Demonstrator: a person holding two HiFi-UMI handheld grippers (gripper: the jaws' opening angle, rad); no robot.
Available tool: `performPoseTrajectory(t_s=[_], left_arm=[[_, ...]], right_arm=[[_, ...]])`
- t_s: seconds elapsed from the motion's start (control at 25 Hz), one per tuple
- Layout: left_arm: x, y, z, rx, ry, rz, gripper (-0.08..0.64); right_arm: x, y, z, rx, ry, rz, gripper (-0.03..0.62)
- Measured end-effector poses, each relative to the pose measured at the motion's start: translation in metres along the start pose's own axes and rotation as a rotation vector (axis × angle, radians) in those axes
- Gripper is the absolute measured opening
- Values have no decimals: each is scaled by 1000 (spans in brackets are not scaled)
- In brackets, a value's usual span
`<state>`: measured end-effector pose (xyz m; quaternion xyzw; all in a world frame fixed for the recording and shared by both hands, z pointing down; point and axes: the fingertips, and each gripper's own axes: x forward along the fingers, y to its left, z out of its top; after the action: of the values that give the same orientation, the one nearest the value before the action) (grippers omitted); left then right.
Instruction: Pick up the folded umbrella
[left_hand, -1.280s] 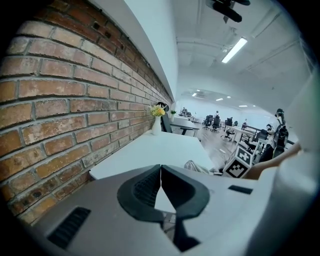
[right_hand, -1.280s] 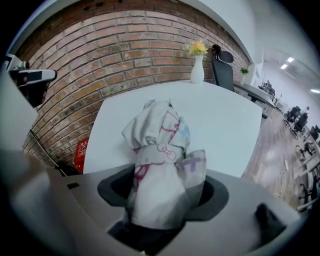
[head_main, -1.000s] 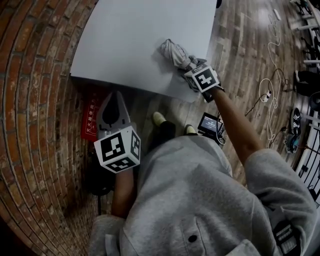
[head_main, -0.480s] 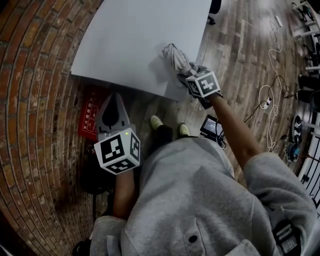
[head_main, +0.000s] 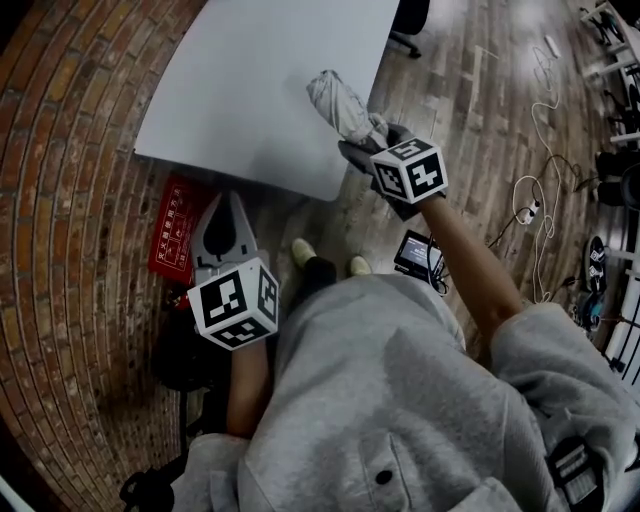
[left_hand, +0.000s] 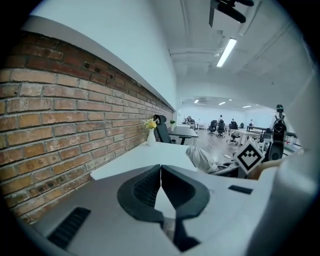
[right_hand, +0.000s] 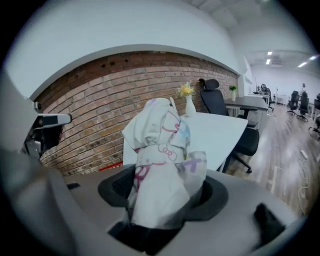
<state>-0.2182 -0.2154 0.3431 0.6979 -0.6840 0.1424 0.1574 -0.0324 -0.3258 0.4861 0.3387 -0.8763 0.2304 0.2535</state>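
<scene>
The folded umbrella (head_main: 338, 104) is pale fabric with pink and blue line prints (right_hand: 162, 165). My right gripper (head_main: 372, 138) is shut on its near end and holds it lifted above the white table (head_main: 240, 90), tip pointing away. In the right gripper view both dark jaws press the umbrella's sides. The left gripper view shows the umbrella (left_hand: 201, 158) to the right over the table (left_hand: 150, 155). My left gripper (head_main: 226, 205) hangs below the table's near edge, beside the brick wall, jaws (left_hand: 161, 172) touching at the tips with nothing between them.
A brick wall (head_main: 70, 200) runs along the left. A red sign (head_main: 173, 228) lies on the floor by the table's near corner. Cables (head_main: 540, 190) and a small screen device (head_main: 415, 255) lie on the wooden floor at right. A vase with yellow flowers (right_hand: 187, 100) and an office chair (right_hand: 235, 125) stand at the table's far end.
The right gripper has risen with the umbrella, which has come off the table top. The left gripper has shifted a little, still shut.
</scene>
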Motion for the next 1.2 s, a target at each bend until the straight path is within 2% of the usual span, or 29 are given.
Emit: performPoseTrajectory(t_s=[0.36, 0.68, 0.92, 1.2], left_arm=[[-19, -46, 5, 31, -41, -16, 15], [-39, -89, 13, 62, -82, -51, 15], [-58, -117, 10, 74, -106, -81, 15], [-85, -152, -11, 79, -109, -110, 15]], right_arm=[[-103, 21, 58, 11, -290, 74, 279], [-198, 27, 89, 13, -510, 80, 279], [-249, 29, 76, -5, -576, 39, 279], [-270, 27, 17, 19, -522, -1, 279]])
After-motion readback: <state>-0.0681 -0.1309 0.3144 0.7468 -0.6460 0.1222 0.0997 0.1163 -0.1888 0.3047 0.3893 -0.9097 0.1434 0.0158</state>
